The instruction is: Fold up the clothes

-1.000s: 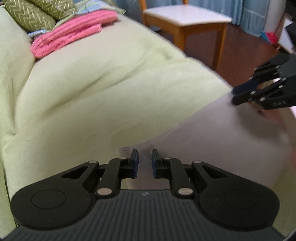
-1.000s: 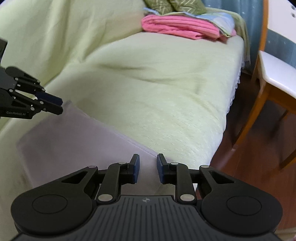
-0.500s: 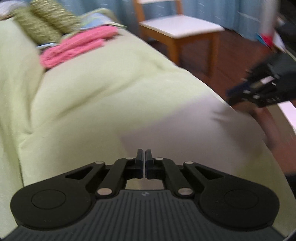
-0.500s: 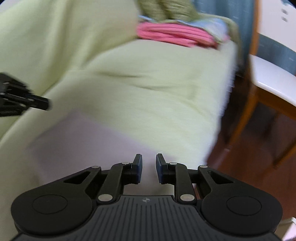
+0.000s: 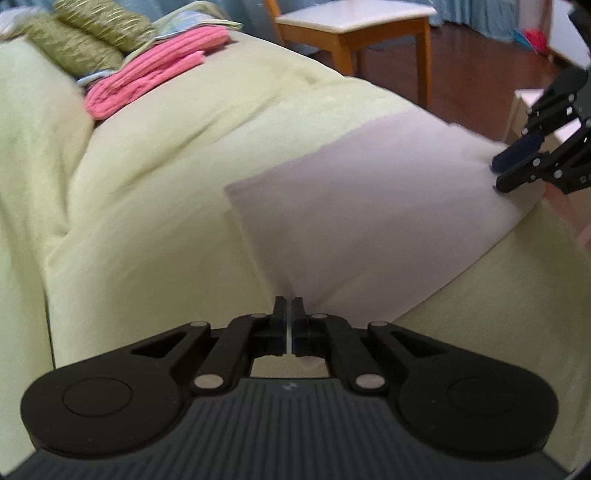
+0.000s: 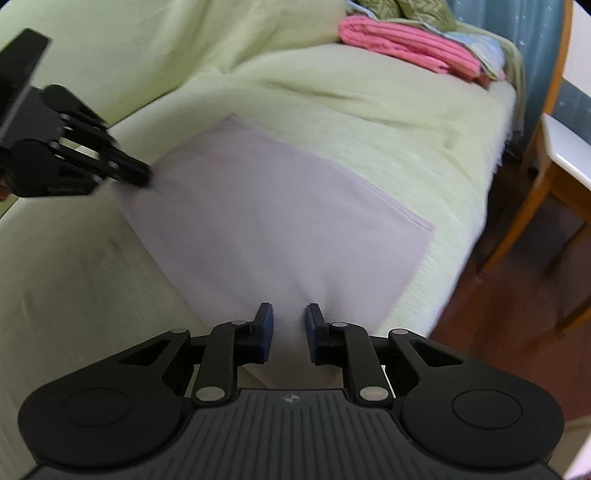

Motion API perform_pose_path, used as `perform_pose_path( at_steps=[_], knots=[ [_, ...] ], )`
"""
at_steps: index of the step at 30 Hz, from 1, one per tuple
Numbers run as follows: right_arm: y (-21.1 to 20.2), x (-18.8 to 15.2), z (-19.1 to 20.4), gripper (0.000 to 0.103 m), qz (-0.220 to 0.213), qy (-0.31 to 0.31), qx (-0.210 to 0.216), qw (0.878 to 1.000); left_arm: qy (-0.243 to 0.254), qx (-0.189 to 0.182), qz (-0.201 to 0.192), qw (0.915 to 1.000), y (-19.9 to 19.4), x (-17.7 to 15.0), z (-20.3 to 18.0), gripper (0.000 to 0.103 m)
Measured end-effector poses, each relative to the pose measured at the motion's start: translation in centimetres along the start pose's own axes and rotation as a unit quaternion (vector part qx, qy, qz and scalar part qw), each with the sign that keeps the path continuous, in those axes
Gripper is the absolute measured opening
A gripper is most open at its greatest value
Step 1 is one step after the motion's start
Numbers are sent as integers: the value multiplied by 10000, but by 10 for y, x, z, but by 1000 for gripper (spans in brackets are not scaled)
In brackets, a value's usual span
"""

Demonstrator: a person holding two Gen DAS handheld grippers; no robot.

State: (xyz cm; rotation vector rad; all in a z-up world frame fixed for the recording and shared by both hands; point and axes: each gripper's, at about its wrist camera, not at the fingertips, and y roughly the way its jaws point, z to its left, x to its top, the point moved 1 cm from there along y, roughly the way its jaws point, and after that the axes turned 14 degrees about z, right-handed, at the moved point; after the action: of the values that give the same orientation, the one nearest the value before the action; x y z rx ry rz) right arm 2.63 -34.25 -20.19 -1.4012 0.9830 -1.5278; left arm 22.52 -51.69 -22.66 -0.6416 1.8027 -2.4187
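Note:
A pale lilac cloth (image 5: pixel 369 206) lies flat on the light green sofa cover (image 5: pixel 177 155); it also shows in the right wrist view (image 6: pixel 280 221). My left gripper (image 5: pixel 289 306) is shut on the near corner of the cloth, and shows in the right wrist view (image 6: pixel 142 177) at the cloth's left corner. My right gripper (image 6: pixel 288 317) is open with the cloth's near edge between its pads, and shows in the left wrist view (image 5: pixel 498 173) at the cloth's far right corner.
A folded pink garment (image 5: pixel 155 77) and green patterned cushions (image 5: pixel 92 40) sit at the sofa's far end, also in the right wrist view (image 6: pixel 406 40). A wooden chair with a white seat (image 5: pixel 354 22) stands on the dark wood floor (image 6: pixel 517 332) beside the sofa.
My left gripper closed on the cloth's corner. Both grippers moved, and more of the cloth now lies spread ahead of them. My right gripper stayed open.

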Motion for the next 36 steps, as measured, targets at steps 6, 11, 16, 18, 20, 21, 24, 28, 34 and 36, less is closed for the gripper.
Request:
perform_pose_path(
  at_steps=[6,11,16,18,20,21,24,28,34,36],
  knots=[
    [0,1,-6,17,100,412,150,9990,15,-3,359,9994,13,-8,2,3],
    [-8,8,-19,19,87,723,363,9967,-721,-618,120,9954,-14,11,35,7],
    [-8,23,-56,27,-15,1303,574,9898,-2026,-1822,45,9622,5,34,99,29],
    [-2,31,-70,27,-9,1584,660,9852,-2497,-2527,252,9344,34,37,123,31],
    [4,37,-86,27,-39,1868,762,9794,-2872,-3037,510,9070,64,35,139,31],
    [6,38,-93,27,-57,1983,815,9767,-2974,-3222,592,8968,76,34,144,31],
    [14,38,-109,28,-90,2194,954,9709,-3117,-3670,417,8755,89,35,156,31],
    [23,33,-125,28,-113,2486,1299,9598,-3063,-4045,296,8612,100,43,157,31],
    [31,27,-146,33,-385,2959,1952,9343,-2871,-4355,191,8530,108,54,150,29],
    [35,28,-152,34,-421,3026,2015,9306,-2886,-4377,190,8513,110,51,149,23]
  ],
)
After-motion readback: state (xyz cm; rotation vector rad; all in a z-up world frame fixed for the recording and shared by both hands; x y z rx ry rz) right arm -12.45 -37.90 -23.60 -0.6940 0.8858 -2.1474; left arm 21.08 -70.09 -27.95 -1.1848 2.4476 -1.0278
